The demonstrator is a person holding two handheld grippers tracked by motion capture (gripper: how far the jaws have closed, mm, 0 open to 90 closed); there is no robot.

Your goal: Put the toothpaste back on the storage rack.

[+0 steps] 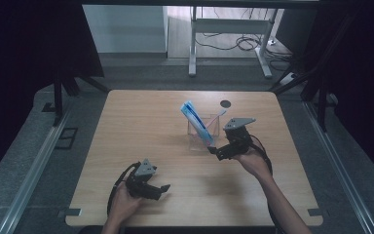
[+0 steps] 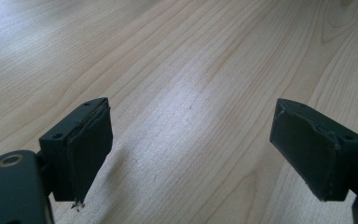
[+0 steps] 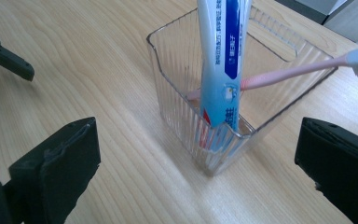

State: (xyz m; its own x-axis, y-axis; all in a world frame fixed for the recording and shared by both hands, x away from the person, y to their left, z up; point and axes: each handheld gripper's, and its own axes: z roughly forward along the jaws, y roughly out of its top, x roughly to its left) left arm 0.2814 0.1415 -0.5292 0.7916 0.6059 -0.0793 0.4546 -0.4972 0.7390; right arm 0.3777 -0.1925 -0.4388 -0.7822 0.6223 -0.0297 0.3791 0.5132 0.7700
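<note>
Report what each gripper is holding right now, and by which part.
Nothing is held. The left gripper is open over bare wooden table. The right gripper is open before the clear ribbed plastic box holding the blue-and-white toothpaste tube and pink toothbrush.

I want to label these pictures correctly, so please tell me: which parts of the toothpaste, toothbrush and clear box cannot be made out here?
- Toothpaste tube: its top is cut off by the upper edge of the right gripper view; the print is too small to read.
- Pink toothbrush: its head runs past the right edge of that view; its lower end is blurred behind the tube and the ribbed wall.
- Clear box: small and faint in the high view; the right claw overlaps its near corner.
</note>
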